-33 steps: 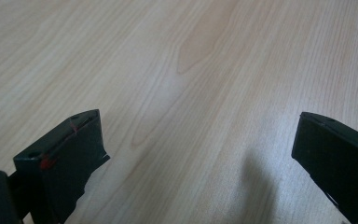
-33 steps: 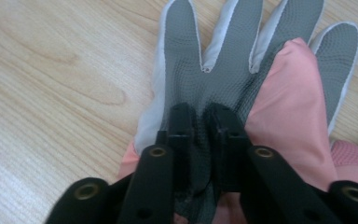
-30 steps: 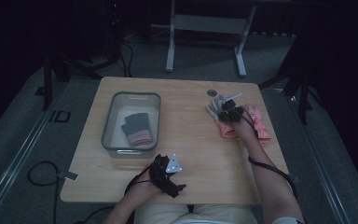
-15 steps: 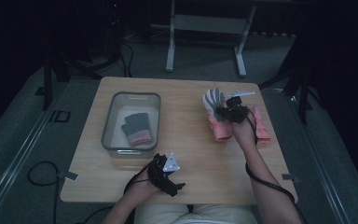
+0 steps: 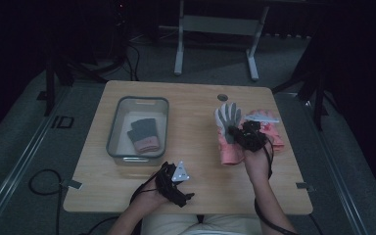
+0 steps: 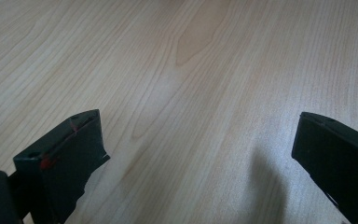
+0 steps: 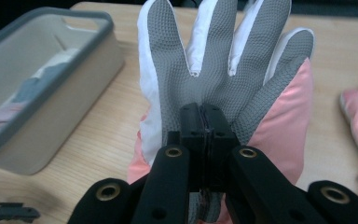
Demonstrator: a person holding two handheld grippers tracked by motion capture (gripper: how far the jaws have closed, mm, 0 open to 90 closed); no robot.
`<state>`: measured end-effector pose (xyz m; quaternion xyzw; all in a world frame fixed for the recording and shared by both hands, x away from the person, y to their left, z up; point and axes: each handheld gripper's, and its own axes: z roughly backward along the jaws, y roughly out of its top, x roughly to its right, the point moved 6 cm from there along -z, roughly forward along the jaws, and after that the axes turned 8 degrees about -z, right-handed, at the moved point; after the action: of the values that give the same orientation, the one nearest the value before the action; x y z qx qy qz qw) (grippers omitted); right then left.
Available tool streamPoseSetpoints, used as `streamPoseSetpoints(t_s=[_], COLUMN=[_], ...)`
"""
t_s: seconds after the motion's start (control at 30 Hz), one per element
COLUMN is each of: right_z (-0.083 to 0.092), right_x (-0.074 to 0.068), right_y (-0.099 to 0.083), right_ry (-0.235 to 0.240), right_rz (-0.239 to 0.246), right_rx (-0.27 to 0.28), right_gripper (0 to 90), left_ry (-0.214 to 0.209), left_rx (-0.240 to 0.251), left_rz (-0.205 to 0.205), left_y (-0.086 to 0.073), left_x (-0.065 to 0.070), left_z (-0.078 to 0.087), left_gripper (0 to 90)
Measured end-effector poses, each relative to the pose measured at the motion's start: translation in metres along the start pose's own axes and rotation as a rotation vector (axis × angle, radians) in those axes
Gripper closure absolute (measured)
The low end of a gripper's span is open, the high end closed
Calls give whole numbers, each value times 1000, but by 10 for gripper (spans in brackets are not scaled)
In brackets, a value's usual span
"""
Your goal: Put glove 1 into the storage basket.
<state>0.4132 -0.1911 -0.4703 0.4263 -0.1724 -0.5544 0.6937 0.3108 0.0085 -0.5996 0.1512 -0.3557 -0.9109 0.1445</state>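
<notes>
Pink-and-grey glove [image 5: 227, 132] is pinched in the right tool [image 5: 236, 133], jaws fully closed on a fold of the grey palm fabric; in the right gripper view the glove [image 7: 223, 74] stands fingers-up w/ the black jaws meeting at the base of the palm, so the hold is on a thin bit of material, not the whole thickness. Glove hangs above the counter [image 5: 196, 161] on the right side, cuff end drooping toward the wood, just beside a second pink glove [image 5: 271, 132] lying flat near the right edge. Clear bin [image 5: 138, 128] sits well apart to the left, w/ a dark glove [image 5: 142, 134] already inside. Left tool [image 5: 174, 181] rests near the front edge, jaws wide apart w/ nothing between them, only bare wood showing past its jaws [image 6: 186, 93]. Main risk, as I judge it: the pinch is small and the grip surface is textured rubber over loose cloth, so a quick swing toward the bin could let the fabric slide out and drop the glove short, on the counter or across the bin rim. Also the dangling cuff could drag over the wood or catch the near bin wall if the carry stays low, nudging the bin or pulling the glove free. Cable from the right tool trails along the forearm; prob. harmless, but it could snag the other pink glove and tug it toward the edge. Releasing before the glove is clearly over the bin opening would leave it draped half in, half out.
</notes>
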Motion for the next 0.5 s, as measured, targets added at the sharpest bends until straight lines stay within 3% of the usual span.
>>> streamPoseSetpoints(t_s=[0.1,0.2,0.5], right_z=[-15,-31,-72], right_x=[4,6,-2], right_y=[-14,-27,-48], right_ry=[-22,-24,-40], right_rz=[-35,-67,-76], right_rx=[-28,-63,-139], right_gripper=[886,887,887], left_ry=[7,6,4], left_rx=[-17,-4,-10], left_rz=[0,13,-3], left_y=[0,1,0], left_x=[-1,-2,1], left_z=[0,1,0], left_gripper=[17,17,17])
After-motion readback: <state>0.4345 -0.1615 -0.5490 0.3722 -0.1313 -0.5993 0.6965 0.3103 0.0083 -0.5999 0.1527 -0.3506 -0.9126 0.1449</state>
